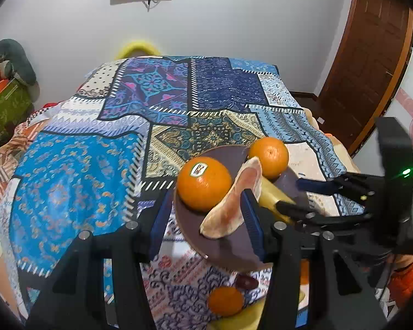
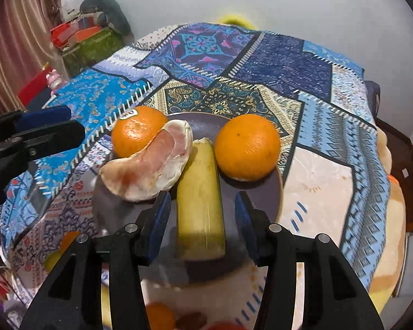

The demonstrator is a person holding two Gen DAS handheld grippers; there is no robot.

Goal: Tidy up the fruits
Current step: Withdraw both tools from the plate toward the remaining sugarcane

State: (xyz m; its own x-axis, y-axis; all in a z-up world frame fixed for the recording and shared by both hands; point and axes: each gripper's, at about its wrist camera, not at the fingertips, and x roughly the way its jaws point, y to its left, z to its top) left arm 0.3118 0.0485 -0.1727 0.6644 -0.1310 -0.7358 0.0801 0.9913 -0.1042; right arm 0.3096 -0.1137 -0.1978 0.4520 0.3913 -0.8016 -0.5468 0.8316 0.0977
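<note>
The plate (image 2: pixel 272 192) is dark purple-brown and round, lying on a patchwork cloth (image 2: pixel 286 63) in blues, creams and gold. On it lie 4 pieces of fruit. Across the middle of the plate lies a banana piece (image 2: pixel 199 200), pale yellow-green with both ends cut blunt. Touching its far left side is a pomelo wedge (image 2: pixel 151 165), peeled, pink flesh under a cream membrane, curved like a crescent. Behind the wedge, at the plate's far left rim, sits a sticker orange (image 2: pixel 133 130), glossy, with a small oval label on top. At the plate's far right sits a plain orange (image 2: pixel 246 147), dimpled skin, just beside the banana piece's far end.

The right gripper (image 2: pixel 202 211) hovers over the near half of the plate, its blue-padded fingers (image 2: pixel 161 220) spread wide on either side of the banana piece, not touching it. The left gripper (image 1: pixel 205 217) is over the plate's left side, fingers (image 1: pixel 252 220) wide apart, with the wedge and the sticker orange between them in its own view; contact cannot be told.

Nearer than the plate, off its near rim, a small orange (image 1: pixel 225 301) and a dark red fruit (image 1: pixel 246 282) lie on the cloth. Beyond the plate, a white wall (image 1: pixel 234 22) and a brown door (image 1: pixel 371 63) at the right.
</note>
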